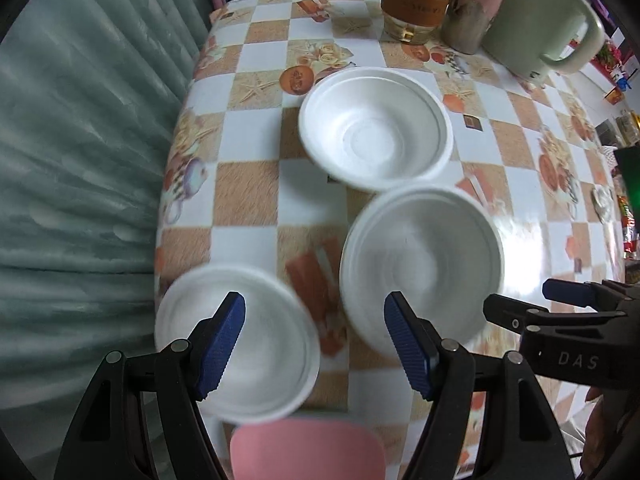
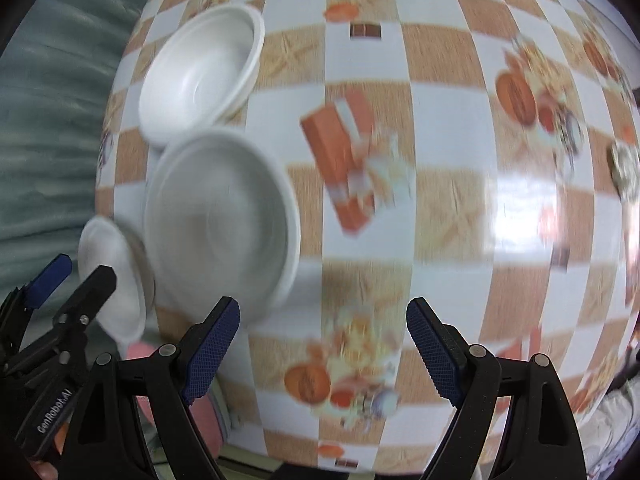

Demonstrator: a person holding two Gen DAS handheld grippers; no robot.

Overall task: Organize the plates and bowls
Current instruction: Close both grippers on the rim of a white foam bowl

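Note:
Three white foam bowls stand upright on the checkered tablecloth [image 1: 248, 184]. In the left wrist view the far bowl [image 1: 376, 128] sits mid-table, a second bowl [image 1: 422, 264] lies nearer on the right, and a third bowl [image 1: 240, 344] rests at the table's near left corner. My left gripper [image 1: 316, 340] hangs open above them, its left finger over the third bowl, gripping nothing. My right gripper [image 2: 324, 344] is open over bare cloth, right of the bowls [image 2: 222, 220] [image 2: 200, 76] [image 2: 112, 280]. Each gripper shows in the other's view [image 1: 532, 304] [image 2: 76, 280].
A brown jar [image 1: 416, 4], a metal cup [image 1: 468, 20] and a pale green pot [image 1: 540, 20] stand at the table's far side. A grey-green curtain [image 1: 80, 160] hangs along the left edge. A pink seat [image 1: 308, 448] sits below the near edge.

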